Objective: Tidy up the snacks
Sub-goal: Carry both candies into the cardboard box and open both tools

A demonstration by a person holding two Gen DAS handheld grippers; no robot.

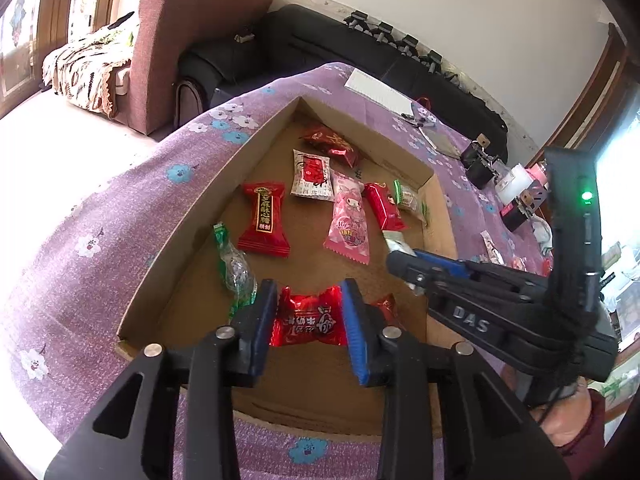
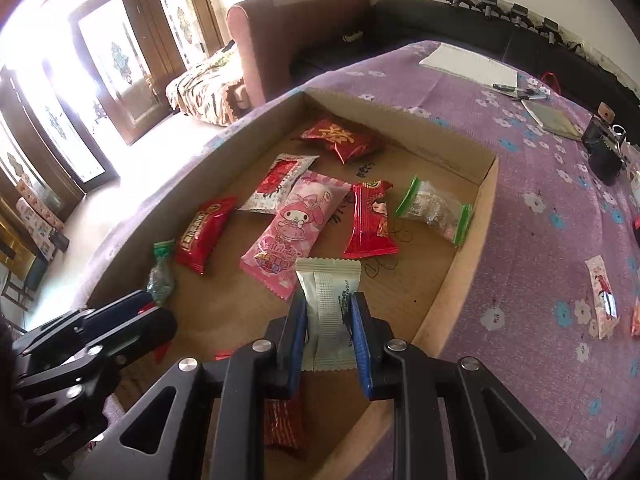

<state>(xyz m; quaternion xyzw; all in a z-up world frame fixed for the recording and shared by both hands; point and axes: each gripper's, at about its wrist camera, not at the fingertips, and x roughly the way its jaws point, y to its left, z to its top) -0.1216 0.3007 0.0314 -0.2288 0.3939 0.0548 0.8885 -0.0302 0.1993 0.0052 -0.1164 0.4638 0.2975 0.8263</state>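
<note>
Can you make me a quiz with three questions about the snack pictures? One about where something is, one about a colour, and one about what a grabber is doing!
1. Where is the pink packet?
A. On the sofa
B. In the box
C. On the notepad

2. What colour is the cloth under the box?
A. Purple with flowers
B. Plain green
C. Yellow stripes

3. What is the right gripper doing?
A. Open and empty
B. Shut on a pen
C. Shut on a white packet

Answers:
1. B, it lies flat on the box floor among the red packets.
2. A, purple cloth with white and blue flowers shows all round the box.
3. C, both blue pads press on the sides of the white packet above the box.
</note>
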